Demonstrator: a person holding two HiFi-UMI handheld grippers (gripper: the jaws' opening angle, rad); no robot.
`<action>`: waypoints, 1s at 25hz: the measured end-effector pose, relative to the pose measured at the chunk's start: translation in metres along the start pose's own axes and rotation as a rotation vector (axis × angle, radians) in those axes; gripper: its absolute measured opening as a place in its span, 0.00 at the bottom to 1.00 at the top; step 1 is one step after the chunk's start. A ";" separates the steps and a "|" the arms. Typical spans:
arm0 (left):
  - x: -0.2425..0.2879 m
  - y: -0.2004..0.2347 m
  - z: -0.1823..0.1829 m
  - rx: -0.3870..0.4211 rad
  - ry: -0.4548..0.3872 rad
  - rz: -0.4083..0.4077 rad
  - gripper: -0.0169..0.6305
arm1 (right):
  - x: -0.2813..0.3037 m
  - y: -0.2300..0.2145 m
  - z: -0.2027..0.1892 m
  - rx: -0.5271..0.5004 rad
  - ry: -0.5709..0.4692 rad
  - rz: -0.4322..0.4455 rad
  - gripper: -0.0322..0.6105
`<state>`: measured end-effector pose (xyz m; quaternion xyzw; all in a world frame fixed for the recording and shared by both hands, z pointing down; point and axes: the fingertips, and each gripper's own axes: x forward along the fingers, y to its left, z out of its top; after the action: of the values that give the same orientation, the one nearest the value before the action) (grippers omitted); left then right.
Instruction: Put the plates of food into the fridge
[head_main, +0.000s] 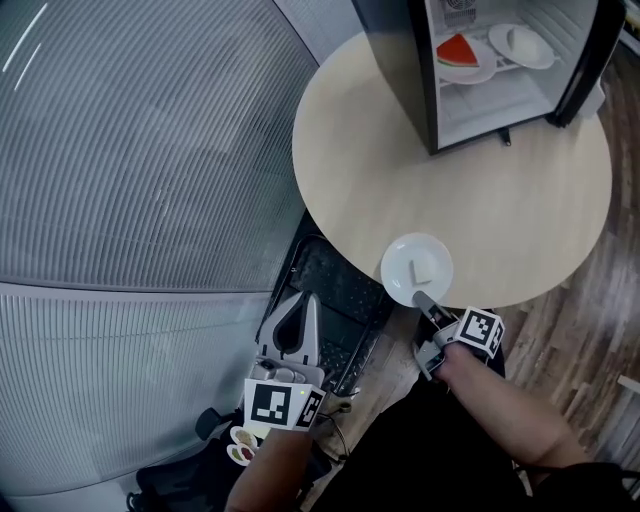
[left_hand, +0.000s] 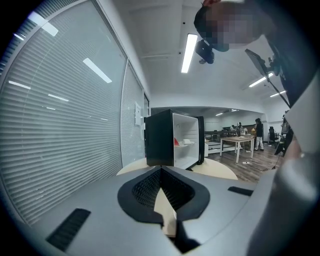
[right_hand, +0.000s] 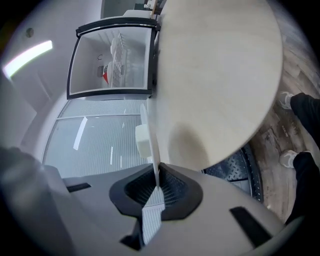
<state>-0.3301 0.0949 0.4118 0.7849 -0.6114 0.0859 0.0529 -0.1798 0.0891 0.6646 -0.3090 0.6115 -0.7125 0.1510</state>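
A white plate (head_main: 400, 262) with a pale piece of food (head_main: 421, 272) sits at the near edge of the round beige table (head_main: 400, 170). My right gripper (head_main: 424, 300) is shut on its near rim. In the right gripper view the plate (right_hand: 152, 130) shows edge-on, pinched between the pads, with the food (right_hand: 143, 141) on its left. The open mini fridge (head_main: 400, 60) stands at the table's far side and holds a plate with a watermelon slice (head_main: 457, 50) and another white plate (head_main: 522, 45). My left gripper (head_main: 308, 303) hangs shut and empty, below and left of the table's edge.
The fridge door (head_main: 590, 60) stands open on the right. A black patterned mat (head_main: 335, 290) lies under the table's near left edge. A glass wall with blinds (head_main: 130, 150) runs along the left. Wood floor (head_main: 590, 300) lies to the right.
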 end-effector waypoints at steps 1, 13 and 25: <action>0.002 -0.003 0.004 -0.001 -0.006 -0.005 0.03 | -0.003 0.005 0.004 -0.003 -0.003 0.007 0.08; 0.054 -0.054 0.066 0.017 -0.113 -0.089 0.03 | -0.049 0.058 0.080 -0.046 -0.079 0.032 0.08; 0.112 -0.087 0.113 -0.006 -0.179 -0.100 0.03 | -0.067 0.111 0.156 -0.084 -0.088 0.060 0.08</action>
<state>-0.2114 -0.0110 0.3256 0.8189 -0.5738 0.0107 0.0044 -0.0491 -0.0148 0.5501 -0.3275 0.6428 -0.6671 0.1861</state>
